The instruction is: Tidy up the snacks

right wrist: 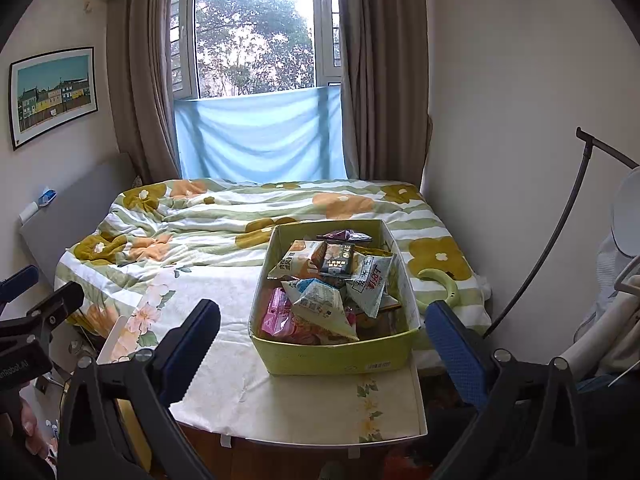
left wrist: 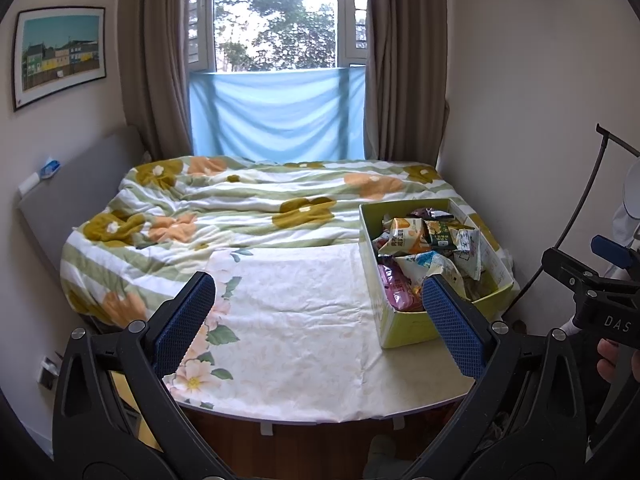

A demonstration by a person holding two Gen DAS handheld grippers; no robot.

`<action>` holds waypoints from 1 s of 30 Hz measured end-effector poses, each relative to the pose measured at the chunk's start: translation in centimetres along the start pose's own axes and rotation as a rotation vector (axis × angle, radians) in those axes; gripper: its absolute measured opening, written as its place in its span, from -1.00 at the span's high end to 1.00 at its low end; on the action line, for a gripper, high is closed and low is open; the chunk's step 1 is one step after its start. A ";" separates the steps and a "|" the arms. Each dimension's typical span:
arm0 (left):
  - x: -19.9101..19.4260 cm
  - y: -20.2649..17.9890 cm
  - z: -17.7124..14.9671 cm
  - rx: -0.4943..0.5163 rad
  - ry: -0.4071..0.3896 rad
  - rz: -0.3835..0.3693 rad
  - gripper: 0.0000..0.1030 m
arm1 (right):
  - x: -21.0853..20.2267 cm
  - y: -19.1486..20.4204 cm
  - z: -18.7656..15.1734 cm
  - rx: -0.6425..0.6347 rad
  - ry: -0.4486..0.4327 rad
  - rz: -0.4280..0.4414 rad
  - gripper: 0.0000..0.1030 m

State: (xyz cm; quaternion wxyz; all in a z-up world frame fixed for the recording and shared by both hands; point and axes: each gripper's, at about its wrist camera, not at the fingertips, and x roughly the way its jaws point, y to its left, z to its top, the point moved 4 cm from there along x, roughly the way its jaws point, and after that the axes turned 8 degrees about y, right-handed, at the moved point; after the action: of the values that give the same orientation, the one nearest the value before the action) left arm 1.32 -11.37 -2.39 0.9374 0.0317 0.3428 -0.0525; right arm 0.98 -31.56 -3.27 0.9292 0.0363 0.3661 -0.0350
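A yellow-green cardboard box (right wrist: 336, 354) stands on a table with a floral cloth (right wrist: 240, 380), at its right side; it also shows in the left wrist view (left wrist: 404, 332). It holds several snack packets (right wrist: 320, 308), among them a pink packet (right wrist: 276, 318) and a dark packet (right wrist: 338, 262). My right gripper (right wrist: 324, 340) is open and empty, its fingers on either side of the box's near end, short of it. My left gripper (left wrist: 320, 320) is open and empty above the cloth, left of the box. The right gripper's body shows in the left wrist view (left wrist: 600, 300).
A bed with a flowered quilt (left wrist: 240, 208) lies behind the table. A pale green curved object (right wrist: 438, 284) lies on the quilt right of the box. A grey headboard (left wrist: 72, 196) is at left, a white wall and a black lamp arm (right wrist: 552, 248) at right.
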 end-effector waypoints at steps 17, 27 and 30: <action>0.7 -0.2 0.5 0.005 0.003 -0.001 -0.99 | 0.9 -0.3 0.1 0.012 0.019 -0.006 -0.98; 0.6 0.2 0.8 -0.011 -0.011 -0.014 -0.99 | 1.5 0.1 0.2 0.005 0.033 -0.008 -0.98; 0.7 0.2 0.8 -0.005 -0.012 0.001 -0.99 | 1.5 0.2 0.2 0.004 0.034 -0.009 -0.98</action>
State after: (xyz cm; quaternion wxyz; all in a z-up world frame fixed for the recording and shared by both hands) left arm 2.34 -11.28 -2.21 0.9395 0.0290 0.3375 -0.0513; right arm 2.22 -31.47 -4.12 0.9227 0.0371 0.3817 -0.0393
